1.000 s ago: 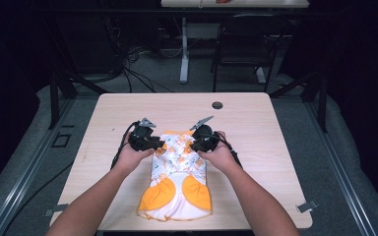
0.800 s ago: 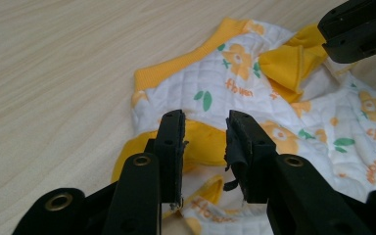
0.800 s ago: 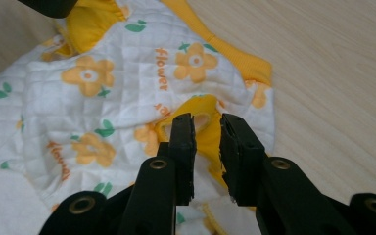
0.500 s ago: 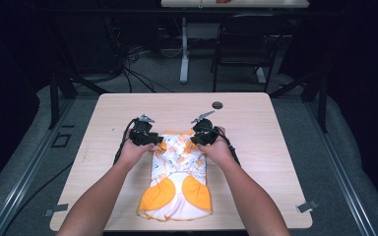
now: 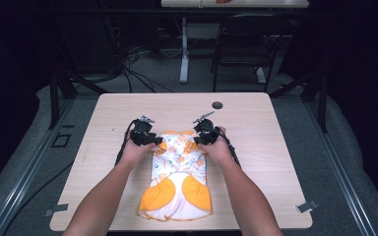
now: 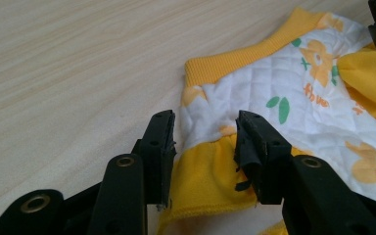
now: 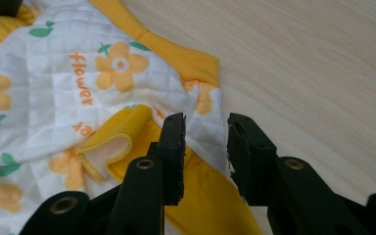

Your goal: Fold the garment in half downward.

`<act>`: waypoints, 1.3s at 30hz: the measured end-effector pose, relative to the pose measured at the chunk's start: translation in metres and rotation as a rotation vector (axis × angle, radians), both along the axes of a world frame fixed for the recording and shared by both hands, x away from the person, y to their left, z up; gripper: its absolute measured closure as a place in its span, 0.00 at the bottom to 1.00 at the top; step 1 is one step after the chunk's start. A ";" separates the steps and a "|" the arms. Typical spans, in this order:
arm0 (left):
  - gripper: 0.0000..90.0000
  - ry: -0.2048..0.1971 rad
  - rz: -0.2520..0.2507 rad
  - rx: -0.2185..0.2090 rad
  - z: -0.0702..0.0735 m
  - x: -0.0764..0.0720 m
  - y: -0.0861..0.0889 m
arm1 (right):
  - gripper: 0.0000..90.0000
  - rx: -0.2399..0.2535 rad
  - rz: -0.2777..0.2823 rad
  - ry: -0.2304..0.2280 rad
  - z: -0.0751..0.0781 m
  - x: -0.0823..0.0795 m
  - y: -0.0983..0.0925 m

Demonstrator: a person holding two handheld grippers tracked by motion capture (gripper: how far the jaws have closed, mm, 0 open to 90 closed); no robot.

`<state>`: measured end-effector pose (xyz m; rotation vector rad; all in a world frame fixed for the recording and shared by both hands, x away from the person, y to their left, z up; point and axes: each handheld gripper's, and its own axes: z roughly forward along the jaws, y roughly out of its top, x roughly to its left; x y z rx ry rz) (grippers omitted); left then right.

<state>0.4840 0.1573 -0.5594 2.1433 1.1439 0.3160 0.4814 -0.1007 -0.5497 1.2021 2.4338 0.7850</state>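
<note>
Both hand-held grippers, left and right, have just been opening and stand spread, letting go. The little shirt lies folded on the counter.

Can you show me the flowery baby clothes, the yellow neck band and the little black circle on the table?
flowery baby garment (image 5: 177, 157), high view, white quilted middle
yellow neck band (image 6: 235, 63), left gripper view, ribbed edge
black circle (image 5: 217, 104), high view, its centre
</note>
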 end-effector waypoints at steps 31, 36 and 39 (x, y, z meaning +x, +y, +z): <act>0.67 0.018 -0.022 0.008 0.005 -0.008 -0.006 | 0.74 0.036 0.030 0.025 -0.001 -0.005 0.003; 0.65 0.033 -0.029 0.036 -0.004 -0.006 -0.010 | 0.73 -0.001 0.050 0.059 -0.008 -0.003 0.003; 0.65 0.039 -0.033 0.039 -0.005 -0.006 -0.010 | 0.71 0.000 0.044 0.050 -0.009 -0.003 0.003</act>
